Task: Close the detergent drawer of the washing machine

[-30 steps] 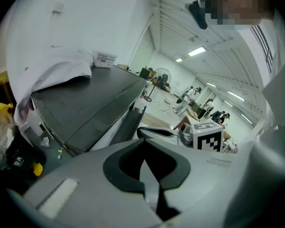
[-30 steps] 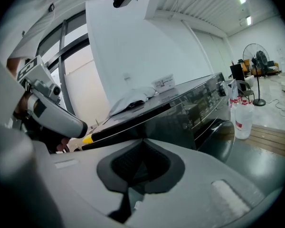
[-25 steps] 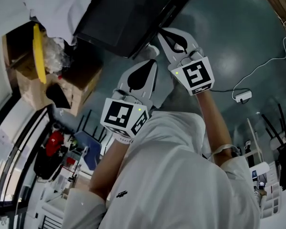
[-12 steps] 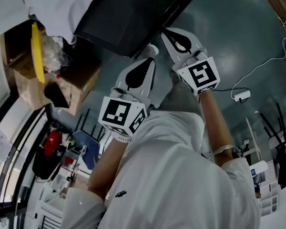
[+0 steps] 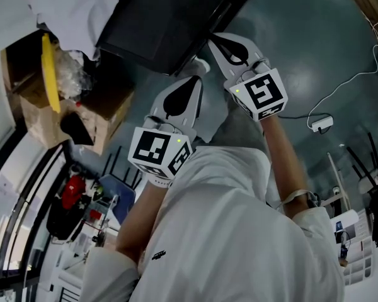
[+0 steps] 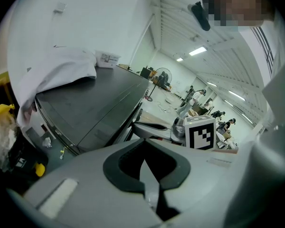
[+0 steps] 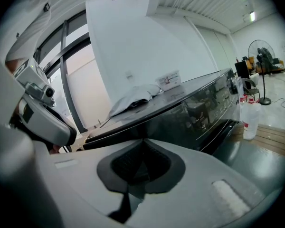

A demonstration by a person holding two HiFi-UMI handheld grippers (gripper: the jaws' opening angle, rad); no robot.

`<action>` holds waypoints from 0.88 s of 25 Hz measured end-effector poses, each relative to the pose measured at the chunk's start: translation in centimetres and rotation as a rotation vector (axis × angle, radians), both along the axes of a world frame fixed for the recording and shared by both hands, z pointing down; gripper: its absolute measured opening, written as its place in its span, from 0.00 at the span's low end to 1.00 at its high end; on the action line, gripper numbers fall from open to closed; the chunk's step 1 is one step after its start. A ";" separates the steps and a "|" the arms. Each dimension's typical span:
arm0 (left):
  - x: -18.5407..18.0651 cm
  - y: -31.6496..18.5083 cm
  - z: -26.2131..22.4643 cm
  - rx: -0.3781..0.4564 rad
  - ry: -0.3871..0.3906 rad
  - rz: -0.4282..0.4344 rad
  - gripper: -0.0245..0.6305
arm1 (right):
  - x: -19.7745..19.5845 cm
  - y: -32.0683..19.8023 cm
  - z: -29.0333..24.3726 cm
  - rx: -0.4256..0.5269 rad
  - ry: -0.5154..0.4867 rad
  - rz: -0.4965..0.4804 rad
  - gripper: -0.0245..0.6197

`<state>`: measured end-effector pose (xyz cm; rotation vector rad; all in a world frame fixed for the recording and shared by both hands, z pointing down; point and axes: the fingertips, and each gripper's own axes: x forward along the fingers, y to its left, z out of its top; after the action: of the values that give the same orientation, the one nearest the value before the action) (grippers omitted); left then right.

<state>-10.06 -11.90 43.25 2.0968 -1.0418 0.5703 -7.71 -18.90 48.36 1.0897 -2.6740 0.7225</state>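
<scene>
L gripper [image 5: 199, 68]: jaws pressed together, nothing btwn them. R gripper [image 5: 213, 41]: same, closed and empty, tip by the front edge of the dark washing machine [image 5: 170, 17], upper centre of head view. Can't make out the detergent drawer itself. White cloth [image 5: 69, 5] on machine top, upper left.

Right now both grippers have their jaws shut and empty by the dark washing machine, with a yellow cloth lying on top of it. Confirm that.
Wrong on one thing: the cloth on top of the washing machine is white, not yellow; the left gripper view shows it. The left gripper and right gripper do have their jaws shut and empty.
</scene>
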 end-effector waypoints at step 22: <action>1.3 -0.7 -3.9 0.091 0.003 0.013 0.06 | 0.0 -0.8 -0.5 -0.078 0.042 -0.035 0.03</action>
<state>-8.72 -12.60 39.35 2.1847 -1.0712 0.5349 -7.71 -19.71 47.83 1.0247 -2.5999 0.7816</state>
